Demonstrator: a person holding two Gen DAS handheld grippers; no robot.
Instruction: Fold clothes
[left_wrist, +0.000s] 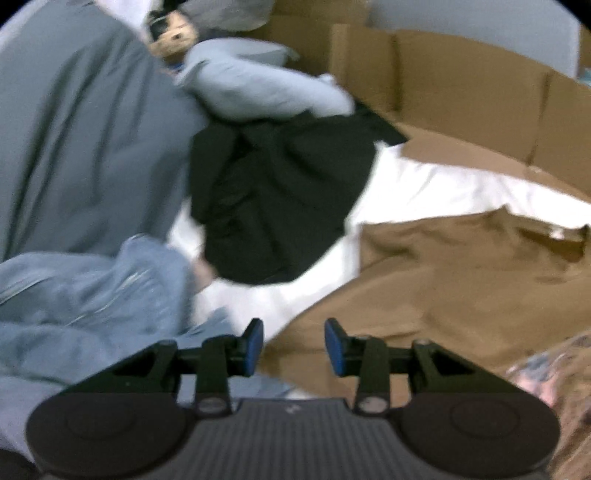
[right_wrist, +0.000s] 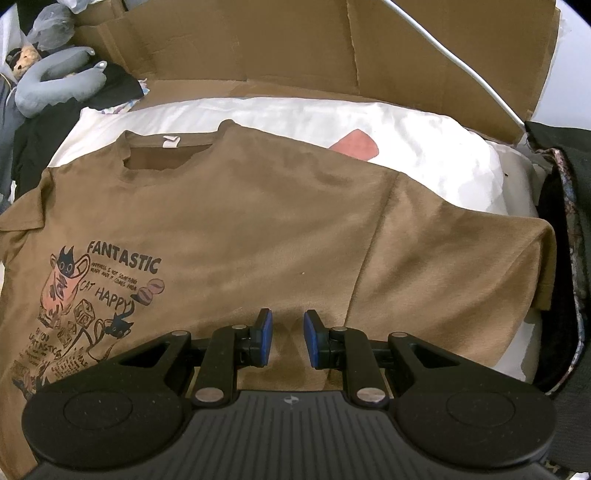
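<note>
T-shirt (right_wrist: 240, 221) lies flat on a sheet (right_wrist: 332, 114), filling centre frame of right wrist view, neckline toward top. Cardboard wall (right_wrist: 295, 40) stands behind sheet. Plush toy (right_wrist: 55, 88) upper left on a clothes heap (left_wrist: 273, 192). In left wrist view, heap sits left of T-shirt (left_wrist: 461, 280).

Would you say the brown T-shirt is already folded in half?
No, the brown T-shirt lies spread flat on the white bedding, collar and both sleeves showing.
</note>
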